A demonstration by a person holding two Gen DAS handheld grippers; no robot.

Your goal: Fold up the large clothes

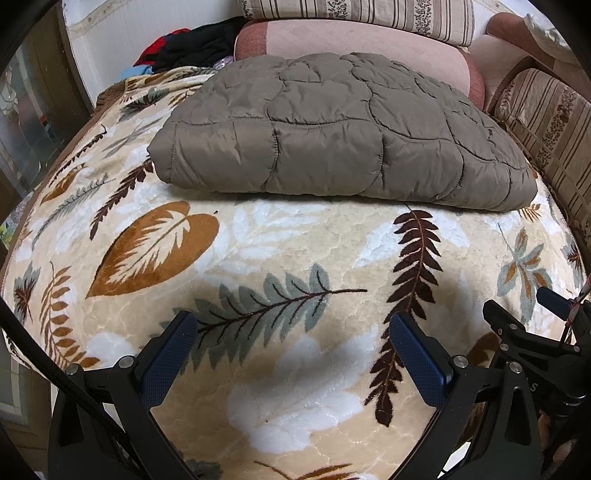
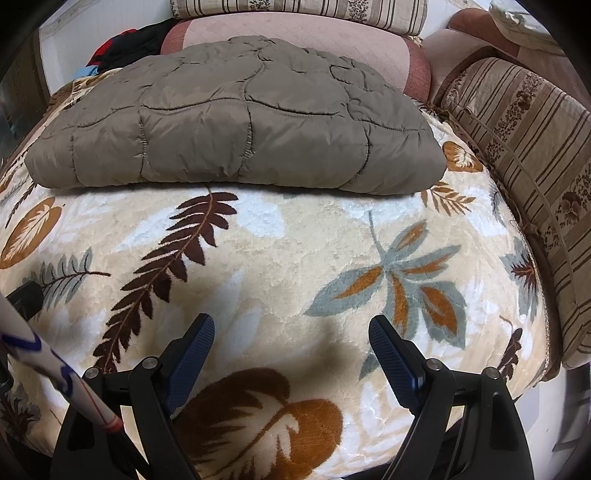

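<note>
Taupe quilted nylon, puffy and stitched into rounded panels, is making up the padded jacket (image 1: 332,129) that is lying folded into a thick bundle on the cream plush blanket with the leaf print (image 1: 295,243) covering the bed. In the left wrist view the jacket is sitting well beyond the left tongs (image 1: 291,332), whose blue pads are standing wide apart over bare blanket and gripping nothing; behind the jacket a pink cushion (image 1: 369,40) and a striped pillow (image 1: 369,11) are resting. The shell is looking slick and the filling soft and springy, so the bundle is probably light but inclined to slide and puff open.

In the right wrist view the jacket (image 2: 236,129) is again lying far past the right tongs (image 2: 291,328), which are likewise spread and empty, with a striped bolster (image 2: 524,147) beside the jacket. Pinching the thick near edge, through all layers at a stitched seam, is looking like the safest hold.
</note>
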